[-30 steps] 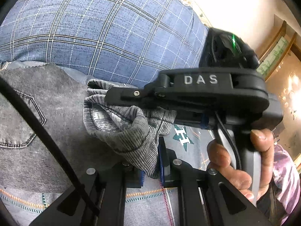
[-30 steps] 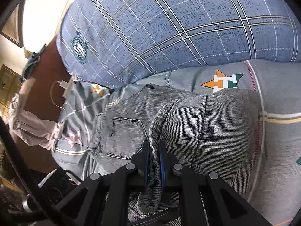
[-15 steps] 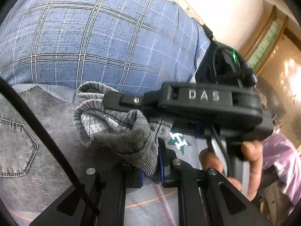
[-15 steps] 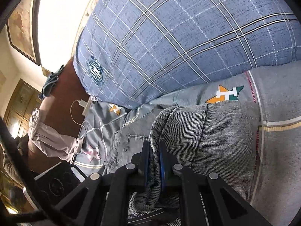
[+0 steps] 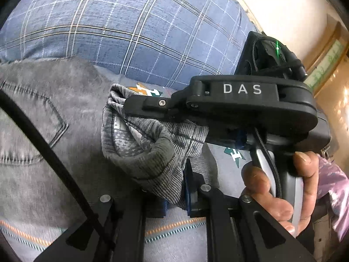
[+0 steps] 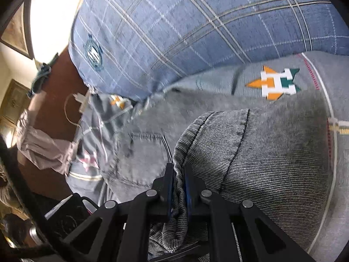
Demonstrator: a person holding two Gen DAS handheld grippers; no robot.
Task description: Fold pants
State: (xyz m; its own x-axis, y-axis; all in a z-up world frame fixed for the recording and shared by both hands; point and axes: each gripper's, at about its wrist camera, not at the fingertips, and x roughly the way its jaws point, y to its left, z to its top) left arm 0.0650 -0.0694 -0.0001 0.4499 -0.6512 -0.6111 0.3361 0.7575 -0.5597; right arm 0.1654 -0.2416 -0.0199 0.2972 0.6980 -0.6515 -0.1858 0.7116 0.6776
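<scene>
Grey denim pants (image 5: 32, 152) lie on a bed; a back pocket shows at left. My left gripper (image 5: 174, 187) is shut on a bunched hem of the pants (image 5: 152, 159), held above the flat part. My right gripper (image 6: 179, 181) is shut on a ribbed edge of the same pants (image 6: 250, 157), whose leg is folded over toward the pocket (image 6: 148, 152). In the left wrist view the right gripper's black body marked DAS (image 5: 242, 100) sits just right of the bunched cloth, a hand on its handle.
A large blue plaid pillow (image 5: 109, 21) lies behind the pants; it also shows in the right wrist view (image 6: 196, 21). The grey bedsheet (image 6: 279, 83) has star prints. A brown headboard (image 6: 61, 83), a white cable and pinkish cloth (image 6: 43, 148) are at left.
Both grippers keep their hold on the pants. The views have shifted: the held cloth and right gripper have moved toward the pillow, and more sheet shows beyond the folded leg.
</scene>
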